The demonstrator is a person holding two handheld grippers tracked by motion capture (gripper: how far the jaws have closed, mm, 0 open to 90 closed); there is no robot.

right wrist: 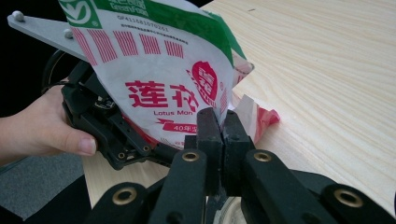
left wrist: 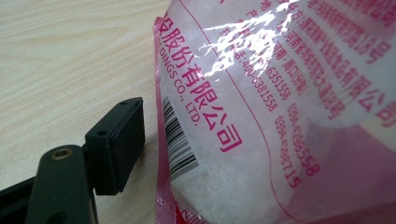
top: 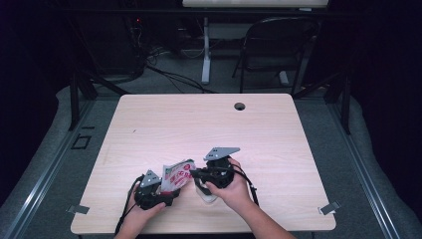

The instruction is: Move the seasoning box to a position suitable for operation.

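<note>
A plastic food bag [top: 176,175] printed in white, red and green stands near the table's front edge between my two grippers. My right gripper [right wrist: 222,121] is shut on the bag's [right wrist: 163,79] lower edge, jaws pressed together on the film. In the high view the right gripper [top: 193,174] reaches in from the right. My left gripper [top: 166,191] sits at the bag's left. In the left gripper view the bag's clear pink-printed back [left wrist: 261,116] with a barcode looms close. One black finger [left wrist: 116,140] stands just clear of its edge, and the other is hidden behind the bag.
The light wooden table [top: 199,124] has a cable hole [top: 240,106] at the back. A white object [top: 206,195] lies partly hidden under the right hand. Metal clips [top: 79,209] [top: 329,208] sit at the front corners. A folding chair [top: 278,45] stands beyond the table.
</note>
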